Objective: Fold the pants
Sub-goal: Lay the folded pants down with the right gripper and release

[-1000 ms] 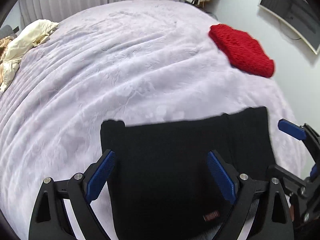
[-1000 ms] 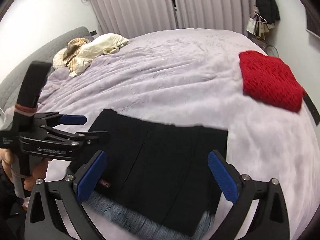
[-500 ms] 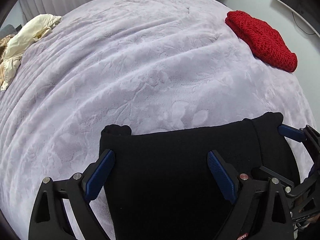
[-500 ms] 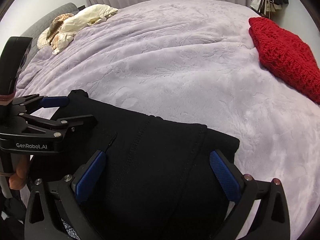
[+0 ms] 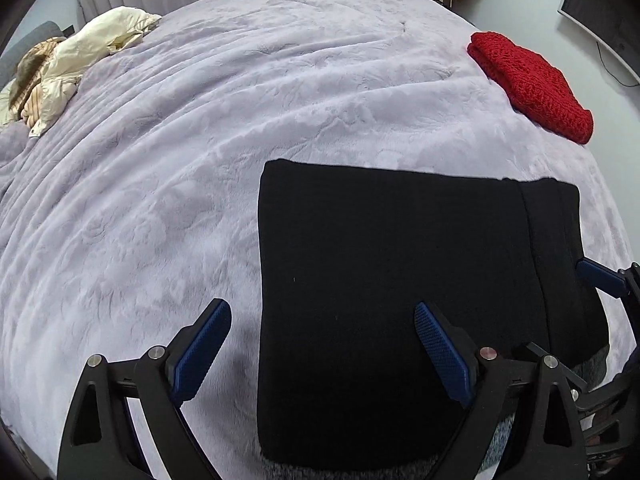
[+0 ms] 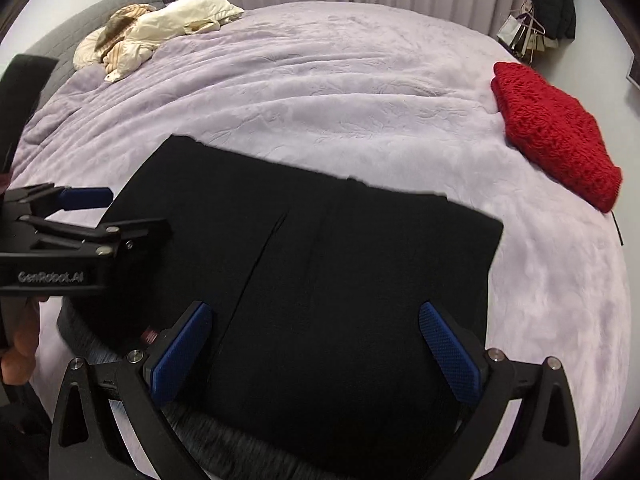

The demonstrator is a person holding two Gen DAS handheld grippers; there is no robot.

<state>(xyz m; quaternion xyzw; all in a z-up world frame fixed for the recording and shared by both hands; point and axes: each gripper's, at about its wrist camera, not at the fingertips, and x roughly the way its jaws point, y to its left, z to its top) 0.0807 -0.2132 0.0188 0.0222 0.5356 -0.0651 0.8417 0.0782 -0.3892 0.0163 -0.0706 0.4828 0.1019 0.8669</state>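
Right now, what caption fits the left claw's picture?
Open left claw above folded black pants on a lilac bed.

Both grippers' views now farther back from the black pants (image 5: 400,280)

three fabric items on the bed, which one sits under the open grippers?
The black pants, folded flat at the near edge under both the left gripper and right gripper. The red knit and cream bundle lie far off.

left tongs (image 5: 322,350) spread wide | folded black pants (image 5: 396,292) flat on bed (image 5: 200,152)
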